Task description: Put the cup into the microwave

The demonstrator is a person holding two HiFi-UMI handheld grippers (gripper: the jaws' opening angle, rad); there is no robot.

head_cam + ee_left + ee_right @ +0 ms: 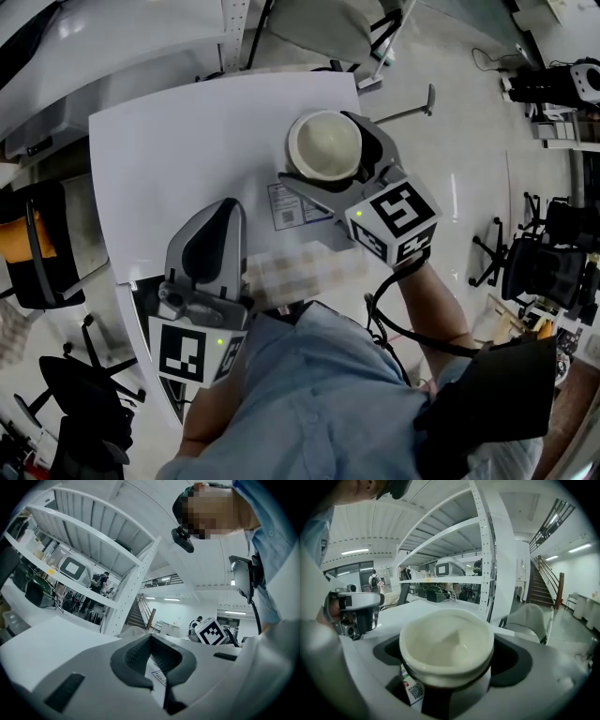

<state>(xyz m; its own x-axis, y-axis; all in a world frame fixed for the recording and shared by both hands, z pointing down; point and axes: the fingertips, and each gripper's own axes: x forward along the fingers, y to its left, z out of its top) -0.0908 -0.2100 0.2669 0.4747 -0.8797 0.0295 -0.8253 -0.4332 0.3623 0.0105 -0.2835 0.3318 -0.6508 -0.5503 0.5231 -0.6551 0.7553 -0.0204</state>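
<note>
1. Your right gripper (319, 150) sits at the upper centre of the head view. Its jaws are spread wide apart, one on each side of the cup (323, 142), and are not clamped on it.
2. The cup is cream, upright and empty, and it stands on the white table (169, 159). In the right gripper view it fills the middle of the frame, with the dark pads (513, 660) flanking its rim to the left and right.
3. A printed label (295, 206) lies flat on the table just below and left of the cup, partly under the nearer jaw.
4. Your left gripper (150, 637) is at the lower left of the head view, well apart from the cup. Its jaws meet at the tips and nothing is between them.
5. In the left gripper view, the right gripper's marker cube (210, 632) shows right of centre.
</note>
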